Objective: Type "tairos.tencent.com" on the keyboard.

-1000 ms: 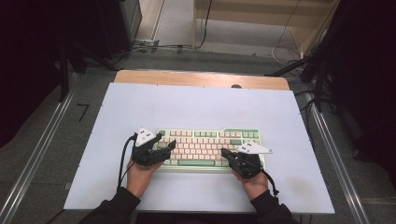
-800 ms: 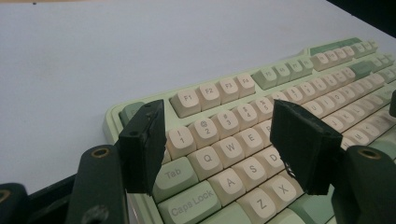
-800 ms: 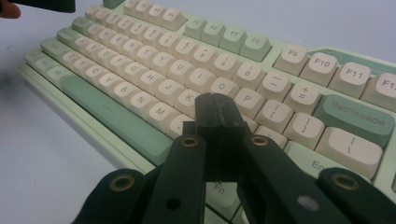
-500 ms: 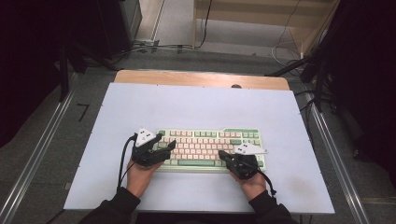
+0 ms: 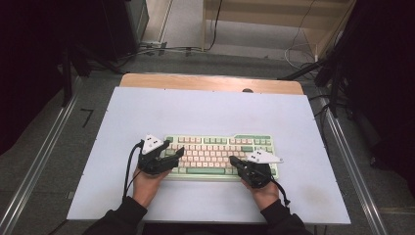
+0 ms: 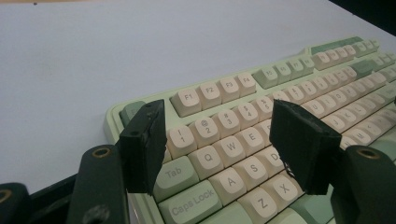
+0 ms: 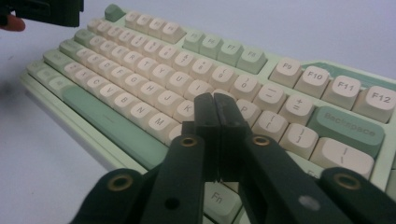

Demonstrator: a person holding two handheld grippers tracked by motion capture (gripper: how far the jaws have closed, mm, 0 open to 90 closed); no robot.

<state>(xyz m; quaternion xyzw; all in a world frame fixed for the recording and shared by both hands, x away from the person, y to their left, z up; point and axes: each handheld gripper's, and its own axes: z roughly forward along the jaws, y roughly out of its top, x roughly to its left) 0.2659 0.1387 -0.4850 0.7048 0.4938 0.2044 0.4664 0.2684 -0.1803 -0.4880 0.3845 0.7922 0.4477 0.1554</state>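
Lying low at centre of the high view, the keyboard rests on the white table. Left gripper view: left gripper jaws spread above Q-W-E. Right gripper view: right gripper jaws pressed together over the K-L keys.

Even overhead light brightens the surface; surroundings beyond its edges dark; gripper views soft, near foreground blurred.

- My left gripper sat low, its jaws standing apart with nothing between them.
- My right gripper had its jaws pressed together.
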